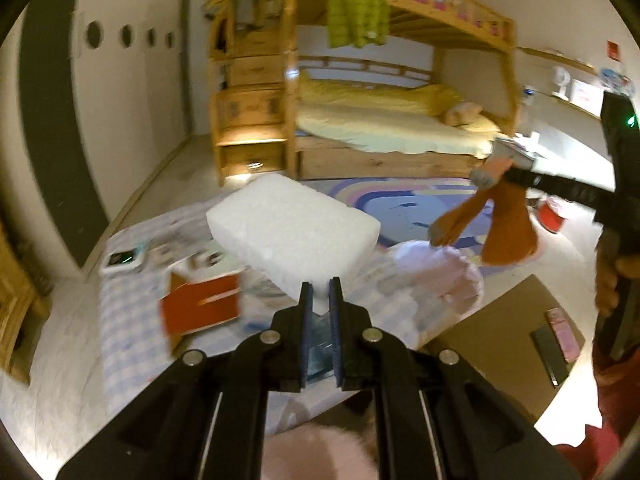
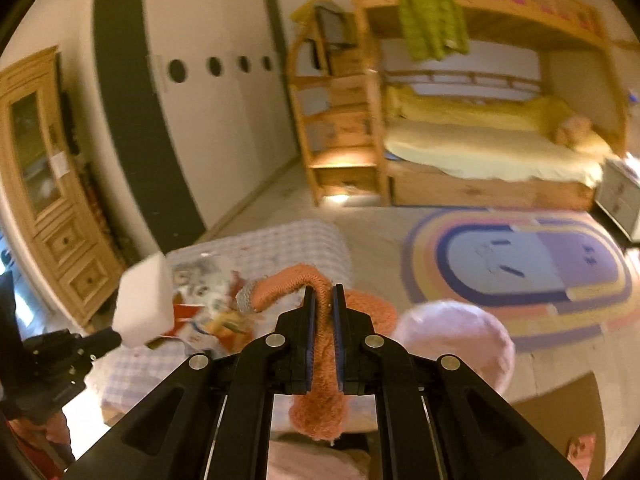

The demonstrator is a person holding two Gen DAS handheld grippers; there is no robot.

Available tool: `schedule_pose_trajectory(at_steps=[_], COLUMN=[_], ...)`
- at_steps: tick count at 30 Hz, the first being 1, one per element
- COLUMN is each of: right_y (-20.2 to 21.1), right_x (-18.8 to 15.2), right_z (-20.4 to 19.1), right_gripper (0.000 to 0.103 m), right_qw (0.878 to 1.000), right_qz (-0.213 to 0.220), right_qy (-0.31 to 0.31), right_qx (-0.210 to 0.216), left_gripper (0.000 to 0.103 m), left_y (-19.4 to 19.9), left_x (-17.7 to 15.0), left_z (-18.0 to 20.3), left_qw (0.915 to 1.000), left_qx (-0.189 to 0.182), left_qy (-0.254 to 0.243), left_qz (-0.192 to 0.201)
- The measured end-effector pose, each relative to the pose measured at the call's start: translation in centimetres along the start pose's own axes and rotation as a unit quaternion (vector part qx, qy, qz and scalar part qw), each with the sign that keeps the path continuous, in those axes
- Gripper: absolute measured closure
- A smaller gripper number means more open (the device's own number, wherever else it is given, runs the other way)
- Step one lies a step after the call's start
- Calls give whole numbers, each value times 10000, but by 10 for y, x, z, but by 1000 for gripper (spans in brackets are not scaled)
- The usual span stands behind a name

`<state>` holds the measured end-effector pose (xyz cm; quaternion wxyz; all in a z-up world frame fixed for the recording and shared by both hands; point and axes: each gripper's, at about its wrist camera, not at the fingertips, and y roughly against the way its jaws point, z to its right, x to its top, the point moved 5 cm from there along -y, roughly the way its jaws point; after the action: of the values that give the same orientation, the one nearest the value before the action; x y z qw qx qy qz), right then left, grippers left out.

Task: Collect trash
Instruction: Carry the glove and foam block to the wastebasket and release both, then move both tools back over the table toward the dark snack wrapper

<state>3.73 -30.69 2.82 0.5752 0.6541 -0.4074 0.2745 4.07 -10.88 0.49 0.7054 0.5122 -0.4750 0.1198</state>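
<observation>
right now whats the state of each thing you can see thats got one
left gripper: shut on white foam block, lifted
right gripper: shut on orange knitted sock, dangling
green puffer jacket: hanging from top bunk
pink round bag: on floor, opening not visible

1. Left gripper (image 1: 320,292): 2 fingers drawn close, clamped on a white foam block (image 1: 294,236) at its 12 o'clock; held aloft.
2. Right gripper (image 2: 322,300): 2 fingers pinched on an orange sock (image 2: 320,360), which droops behind the pads.
3. Right hand (image 1: 610,280): wrapped around the gripper's handle, at 3 o'clock of the left wrist view.
</observation>
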Motion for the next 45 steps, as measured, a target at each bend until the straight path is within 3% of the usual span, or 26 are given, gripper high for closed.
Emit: schedule_pose_trajectory(at_steps=[11,24,26,27,29,32,34,41,45], right_y=[-6,-78,-89,-94,-106,-113,-111,-74,-45], right_x=[-28,-43,-43,-43,-43,-44,-43,-39,-40], right_z=[95,173,182,185,193,200,198,179,150], right_gripper=[95,91,91,91,86,62,56,56,56], right_qw=[9933,9823,9805,9802,9777,9757,9760,9802,9853], right_qz=[-203,-731,-799,-822,-925,-993,-974,-730,-598], right_qy=[-520,-1156,-1223,-1241,-1306,-1393,-1353,-1321,-1137], right_qx=[-1011,-1280,-1311,-1304,-1361,-1370,-1403,-1279,-1126], left_gripper=[96,95,90,84,57,55,54,54,49], left_y=[-102,-219,-231,-234,-239,-235,-231,-192,-166], left_x=[29,48,53,54,58,63,64,61,56], left_z=[128,182,185,186,183,174,168,144,133], left_qw=[9937,9869,9877,9879,9896,9916,9927,9958,9969], left_qx=[-883,-1141,-1103,-1087,-990,-956,-890,-694,-620], left_qy=[-668,-889,-828,-814,-718,-560,-500,-307,-222], left_qz=[-147,-718,-741,-752,-754,-663,-644,-509,-442])
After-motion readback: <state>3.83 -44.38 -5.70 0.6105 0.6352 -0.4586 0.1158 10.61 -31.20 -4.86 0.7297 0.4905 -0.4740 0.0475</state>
